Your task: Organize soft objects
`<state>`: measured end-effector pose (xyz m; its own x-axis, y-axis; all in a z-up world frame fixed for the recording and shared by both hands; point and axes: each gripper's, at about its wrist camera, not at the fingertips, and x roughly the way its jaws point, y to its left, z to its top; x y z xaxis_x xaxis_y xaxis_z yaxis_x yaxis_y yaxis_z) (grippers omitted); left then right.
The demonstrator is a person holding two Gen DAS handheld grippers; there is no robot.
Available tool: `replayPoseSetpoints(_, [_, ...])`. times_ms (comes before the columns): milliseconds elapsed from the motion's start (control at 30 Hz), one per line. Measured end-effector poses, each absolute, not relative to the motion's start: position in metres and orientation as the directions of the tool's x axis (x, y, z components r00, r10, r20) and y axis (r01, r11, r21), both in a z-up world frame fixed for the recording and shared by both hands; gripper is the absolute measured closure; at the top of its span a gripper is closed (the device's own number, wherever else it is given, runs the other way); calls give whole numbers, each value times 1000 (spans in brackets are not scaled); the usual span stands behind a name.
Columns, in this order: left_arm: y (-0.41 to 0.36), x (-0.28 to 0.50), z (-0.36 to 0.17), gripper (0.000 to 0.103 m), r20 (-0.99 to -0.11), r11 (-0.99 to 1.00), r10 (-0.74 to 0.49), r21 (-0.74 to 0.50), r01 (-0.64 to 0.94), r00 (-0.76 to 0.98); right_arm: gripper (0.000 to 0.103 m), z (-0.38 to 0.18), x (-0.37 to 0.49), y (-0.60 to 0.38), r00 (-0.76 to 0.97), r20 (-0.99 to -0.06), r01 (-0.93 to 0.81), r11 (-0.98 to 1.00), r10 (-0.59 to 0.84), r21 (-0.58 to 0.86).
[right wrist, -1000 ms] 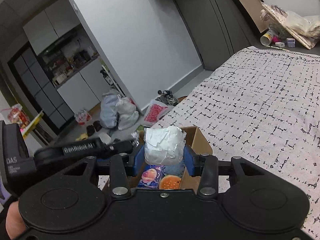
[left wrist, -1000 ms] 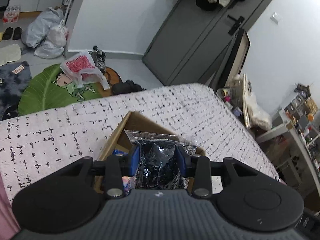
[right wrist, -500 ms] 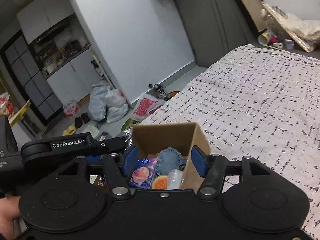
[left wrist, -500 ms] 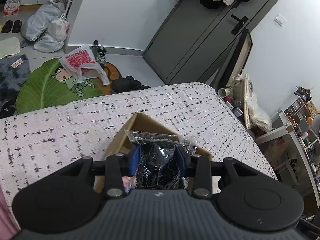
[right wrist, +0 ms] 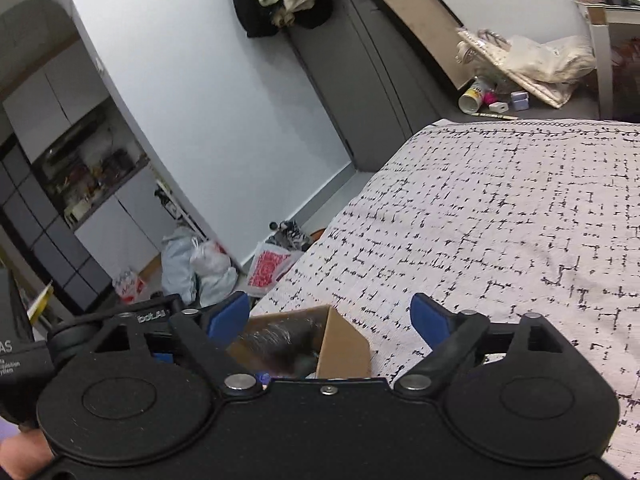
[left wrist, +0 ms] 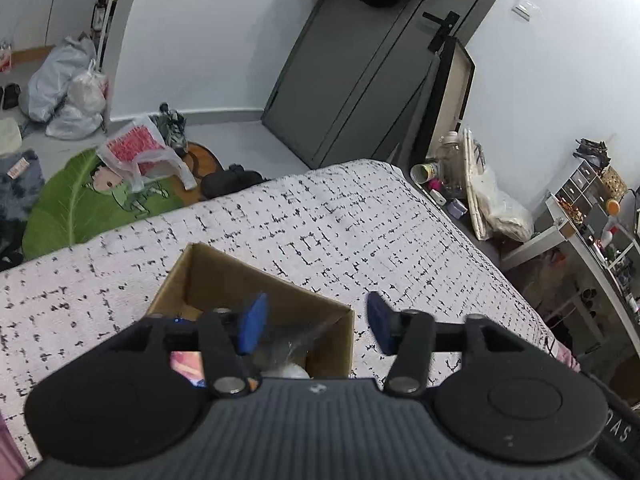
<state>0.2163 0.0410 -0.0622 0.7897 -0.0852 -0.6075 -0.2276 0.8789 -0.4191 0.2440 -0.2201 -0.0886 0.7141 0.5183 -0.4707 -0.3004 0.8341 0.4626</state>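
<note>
Left wrist view: left gripper (left wrist: 314, 322) spread wide, holding nothing, blue pads (left wrist: 252, 322) parted above the near right corner of the cardboard box (left wrist: 224, 276). Inside the box, directly under the gripper, glimpsed a blurred crinkly plastic package (left wrist: 294, 344) and beside it something white and rounded (left wrist: 288, 372); at the left, under the gripper body, a pink packet (left wrist: 186, 362). Beyond the box, only the bed (left wrist: 360, 216) with its white cover and black dashes, no soft object lying loose on it. Farther, on the floor, a green leaf-shaped rug (left wrist: 80, 208) and a red-and-white plastic bag (left wrist: 136, 148).

Right wrist view: right gripper (right wrist: 332, 316) also wide and without load, hanging over the right wall of the same box (right wrist: 344, 344), with a dark blurred mass (right wrist: 280, 346) inside, probably the bagged dark item, too smeared to name for sure. Past it, the bed cover again, then white plastic bags (right wrist: 200, 272) on the floor by the wall.

Judged as risks: package appearing to sit high near the rim, so possible to slide out over the wall onto the bed. Both grippers close together above one small box, so possible to knock each other or the light cardboard and tip or push it across the soft cover. Slippery film easy to catch on a pad when lifting away.
</note>
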Motion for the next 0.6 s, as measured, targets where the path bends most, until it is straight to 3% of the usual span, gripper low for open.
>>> replayPoseSetpoints(67, [39, 210, -57, 26, -602, 887, -49, -393, -242, 797, 15, -90, 246, -225, 713, -465, -301, 828, 525, 473])
replayPoseSetpoints(133, [37, 203, -50, 22, -591, 889, -20, -379, -256, 806, 15, -90, 245, -227, 714, -458, -303, 823, 529, 480])
replayPoseSetpoints(367, [31, 181, -30, 17, -606, 897, 24, -338, -285, 795, 14, -80, 231, -236, 721, -432, -322, 814, 542, 483])
replayPoseSetpoints(500, [24, 162, -17, 12, -594, 908, 49, -308, -283, 803, 5, -68, 215, -242, 729, -423, -344, 822, 538, 453])
replayPoseSetpoints(600, [15, 149, -8, 11, -591, 922, 52, -280, -266, 805, 4, -59, 202, -247, 734, -427, -349, 832, 529, 431])
